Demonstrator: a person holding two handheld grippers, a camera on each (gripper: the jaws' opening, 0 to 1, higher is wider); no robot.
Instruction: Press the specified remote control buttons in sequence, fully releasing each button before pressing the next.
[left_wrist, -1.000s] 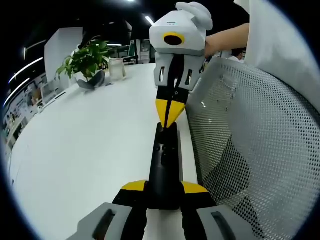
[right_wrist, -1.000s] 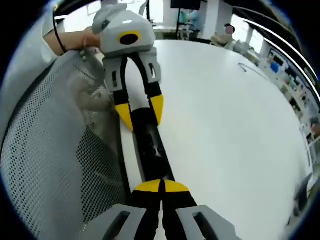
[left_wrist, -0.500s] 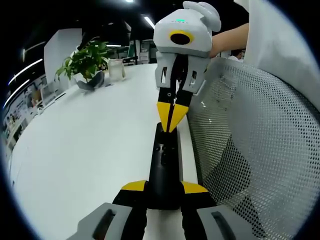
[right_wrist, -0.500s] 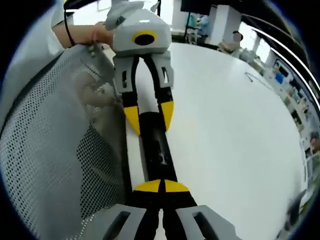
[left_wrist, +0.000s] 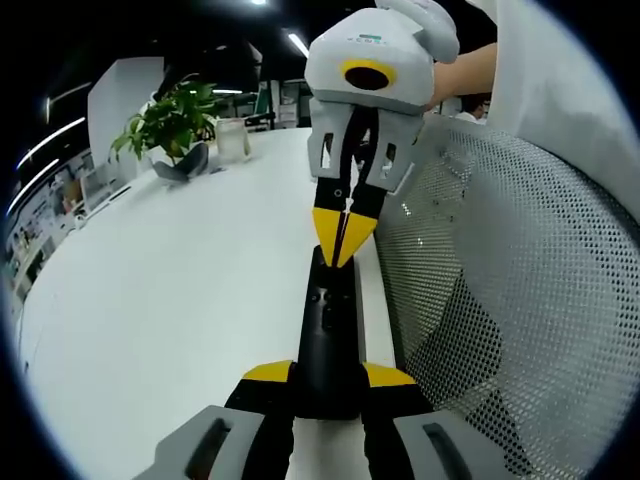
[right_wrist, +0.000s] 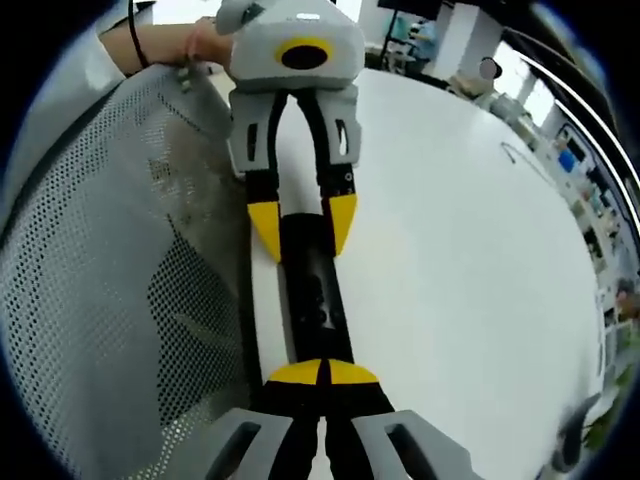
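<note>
The black remote control (left_wrist: 330, 330) lies lengthwise along the white table's (left_wrist: 180, 290) edge, just beside a grey mesh chair back (left_wrist: 500, 300). My left gripper (left_wrist: 330, 385) is clamped on its near end, yellow tips either side. From the far end my right gripper (left_wrist: 343, 238) points down at it, tips pinched together, over the top buttons; contact I cannot tell. A potted plant (left_wrist: 172, 125) sits far back.

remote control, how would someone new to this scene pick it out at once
Find the white table and follow its edge beside the mesh chair back. The remote control is the long black bar there, clamped by the left hand-held gripper, the only dark object on that edge.
</note>
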